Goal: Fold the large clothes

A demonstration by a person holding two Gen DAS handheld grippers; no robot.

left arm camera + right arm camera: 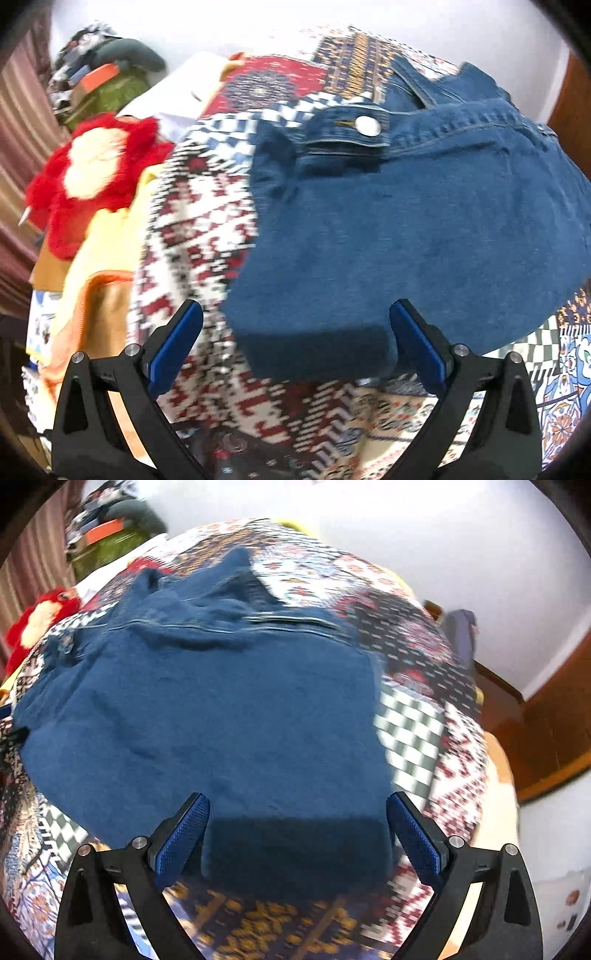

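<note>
One blue denim garment (406, 229) lies folded on a patchwork quilt (207, 229), seen from two wrist cameras. The left wrist view alone shows its single metal button (367, 126) on a stitched tab, and a red plush toy (92, 177) beside the quilt at left. The right wrist view alone shows the garment's far edge and a wooden door (546, 723). The left gripper (295, 347) and right gripper (297, 834) both stand released, jaws wide, over the garment's near edge, gripping nothing.
</note>
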